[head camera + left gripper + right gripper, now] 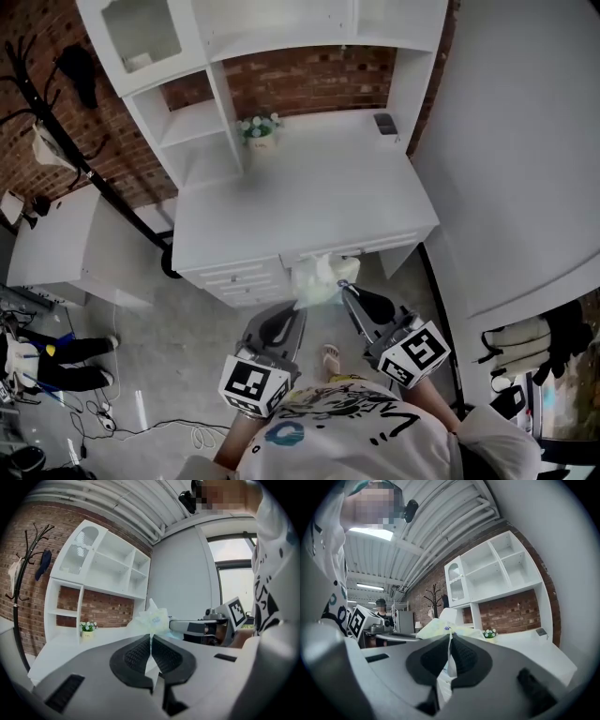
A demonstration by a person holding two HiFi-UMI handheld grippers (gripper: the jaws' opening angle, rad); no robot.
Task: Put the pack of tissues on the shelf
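Item: pack of tissues, pale, soft-wrapped, with a white point standing up at its top. Location: held in the air at the 6 o'clock edge of the desk, with the shelf toward 11 o'clock. The left gripper and right gripper were each pinched tight on a thin flap of its wrapper. Handling, judged: light and squashy, with slippery, tearable film; the end seams served best as holds.
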